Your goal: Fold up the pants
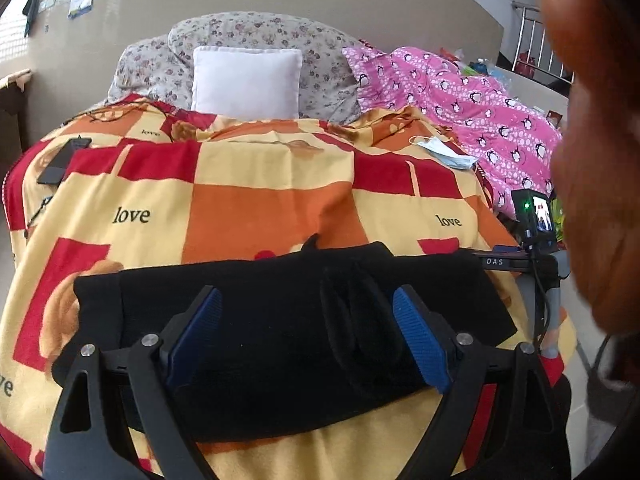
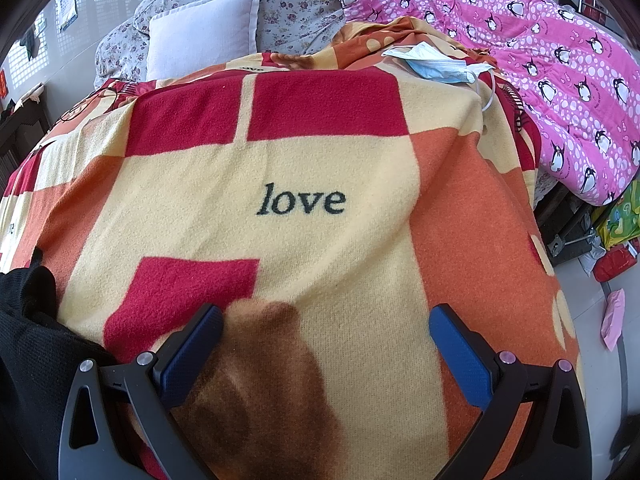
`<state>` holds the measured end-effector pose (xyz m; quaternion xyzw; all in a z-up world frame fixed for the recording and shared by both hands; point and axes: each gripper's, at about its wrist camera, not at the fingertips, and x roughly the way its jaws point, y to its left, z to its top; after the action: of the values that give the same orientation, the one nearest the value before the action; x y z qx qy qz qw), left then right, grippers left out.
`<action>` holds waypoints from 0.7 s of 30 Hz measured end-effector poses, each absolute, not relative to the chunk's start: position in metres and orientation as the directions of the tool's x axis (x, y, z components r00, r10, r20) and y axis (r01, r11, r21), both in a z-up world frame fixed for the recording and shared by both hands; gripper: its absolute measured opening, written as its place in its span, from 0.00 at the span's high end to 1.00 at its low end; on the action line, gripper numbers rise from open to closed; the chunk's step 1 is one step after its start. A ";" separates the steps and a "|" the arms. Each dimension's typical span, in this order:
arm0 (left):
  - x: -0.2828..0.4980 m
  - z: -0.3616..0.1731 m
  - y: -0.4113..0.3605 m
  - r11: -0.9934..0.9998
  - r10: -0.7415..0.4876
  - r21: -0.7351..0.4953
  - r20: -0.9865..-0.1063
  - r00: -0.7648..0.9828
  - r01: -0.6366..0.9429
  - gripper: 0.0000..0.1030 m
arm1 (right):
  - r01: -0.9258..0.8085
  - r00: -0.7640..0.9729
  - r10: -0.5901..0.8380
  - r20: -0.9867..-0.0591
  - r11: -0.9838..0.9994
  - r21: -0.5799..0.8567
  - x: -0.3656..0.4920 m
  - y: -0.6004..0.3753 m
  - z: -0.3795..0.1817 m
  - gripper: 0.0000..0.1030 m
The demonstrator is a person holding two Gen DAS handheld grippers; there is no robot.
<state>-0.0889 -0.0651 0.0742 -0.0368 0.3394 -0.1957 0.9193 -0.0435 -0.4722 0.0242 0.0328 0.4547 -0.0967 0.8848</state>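
- Folded black knit pants lie near the checked fleece blanket's front edge.
- Left claw gapes wide above them, gripping nothing.
- Right claw likewise wide, empty, over bare blanket.
- Blurred hand masks the left view's right side.

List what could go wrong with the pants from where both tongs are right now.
1. The left tongs stand open over the black pants, right by a raised ridge of cloth; closing there may pinch only that ridge and pull the fold apart.
2. The checked blanket is soft and rumpled, so a grab at the pants' edge could catch blanket too.
3. The right tongs are open over bare blanket, with the pants off to their left edge, so one side goes unsupported.
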 end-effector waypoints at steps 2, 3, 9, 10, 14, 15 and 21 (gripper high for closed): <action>-0.085 0.075 -0.063 0.924 -0.378 -0.204 -0.612 0.695 0.323 0.15 | 0.201 0.568 -0.141 -0.811 0.979 -0.030 -0.043 -0.472 0.024 0.01; -0.082 0.075 -0.061 0.926 -0.374 -0.208 -0.615 0.695 0.314 0.15 | 0.201 0.568 -0.141 -0.811 0.979 -0.030 -0.043 -0.472 0.024 0.01; -0.074 0.079 -0.033 0.948 -0.318 -0.197 -0.614 0.722 0.250 0.19 | 0.201 0.568 -0.142 -0.811 0.979 -0.030 -0.044 -0.472 0.024 0.01; -0.073 0.081 -0.025 0.953 -0.302 -0.192 -0.610 0.732 0.233 0.19 | 0.201 0.568 -0.141 -0.811 0.979 -0.030 -0.043 -0.472 0.024 0.01; -0.062 0.082 0.017 0.972 -0.227 -0.194 -0.611 0.758 0.135 0.19 | 0.201 0.568 -0.142 -0.811 0.979 -0.030 -0.043 -0.472 0.024 0.01; -0.060 0.081 0.024 0.972 -0.224 -0.201 -0.617 0.754 0.124 0.19 | 0.201 0.568 -0.142 -0.811 0.979 -0.030 -0.043 -0.472 0.024 0.01; -0.049 0.064 0.038 0.982 -0.177 -0.172 -0.668 0.723 0.081 0.23 | 0.201 0.568 -0.142 -0.811 0.979 -0.030 -0.043 -0.472 0.024 0.01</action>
<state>-0.0488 0.0383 0.0639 -0.0656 0.3656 -0.0698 0.9258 -0.0432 -0.4724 0.0240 0.0327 0.4545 -0.0970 0.8849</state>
